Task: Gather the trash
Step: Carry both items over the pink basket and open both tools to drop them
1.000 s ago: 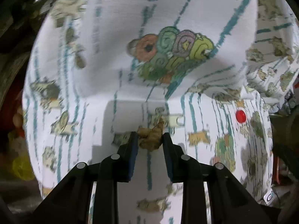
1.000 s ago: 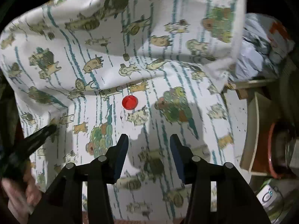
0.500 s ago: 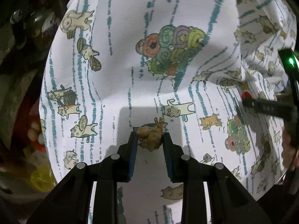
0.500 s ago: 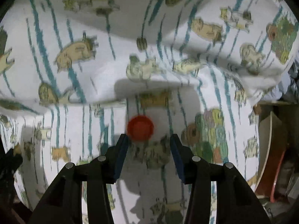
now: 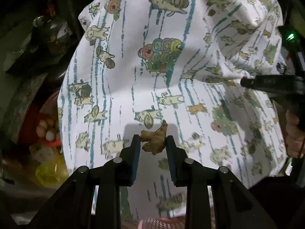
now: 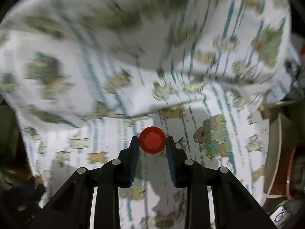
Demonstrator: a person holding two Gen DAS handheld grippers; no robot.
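Since half a second ago the right tongs (image 6: 152, 143) have closed in on the red bottle cap (image 6: 152, 139), which was lying just ahead of their tips and is now sitting pinched between both pads, at the centre of the right wrist view. Much of the printed cloth (image 6: 190, 171) around it is blurring in the upper half of that frame. The left tongs (image 5: 153, 142) are gripping a knobbly brown piece of ginger (image 5: 154, 140), narrowly closed on it, just below the centre of the left wrist view, above the white cat-patterned cloth (image 5: 118, 87). At the right edge of that frame the other black gripper (image 5: 270, 85) is reaching in over the cloth, with the person's hand (image 5: 294, 133) showing below it. At the lower left, a yellow plastic bag (image 5: 50, 170) is lying beside some pale round eggs (image 5: 48, 129) in the dark.
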